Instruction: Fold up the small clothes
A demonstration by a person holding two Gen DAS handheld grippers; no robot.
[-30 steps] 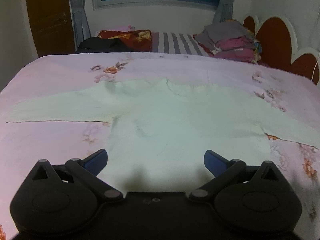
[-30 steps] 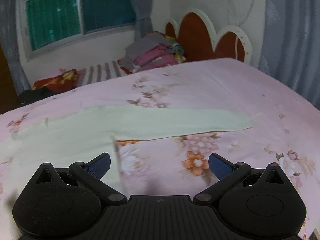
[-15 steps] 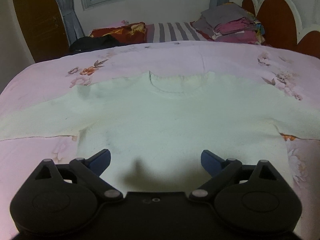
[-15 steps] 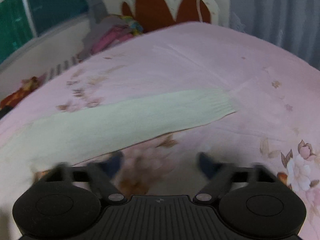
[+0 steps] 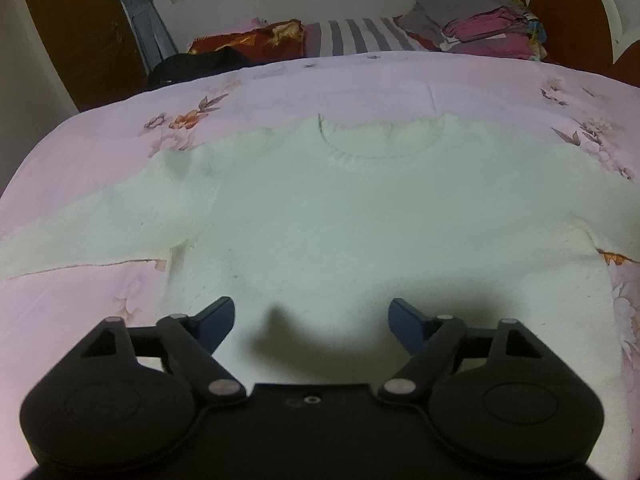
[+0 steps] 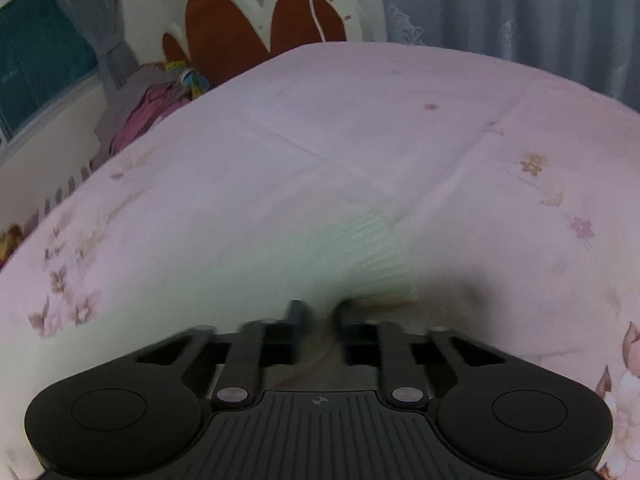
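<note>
Black left gripper [image 5: 312, 316] and right gripper [image 6: 319, 312]: blue-tipped jaws, silver pivot screws, ribbed housing.

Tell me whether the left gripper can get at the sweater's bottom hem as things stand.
Probably yes. The left gripper hangs open just above the lower body of the pale sweater, which lies flat on the pink floral bedsheet. Nothing lies between the fingers and the cloth. The hem itself is hidden beneath the gripper.

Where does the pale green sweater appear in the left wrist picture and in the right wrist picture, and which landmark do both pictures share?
Left wrist view: the pale green sweater lies flat across the middle, collar toward the window.
Right wrist view: only one sleeve's ribbed cuff shows, at lower centre, just ahead of the right gripper.
Shared landmark: the stack of folded clothes beside the headboard.
</note>
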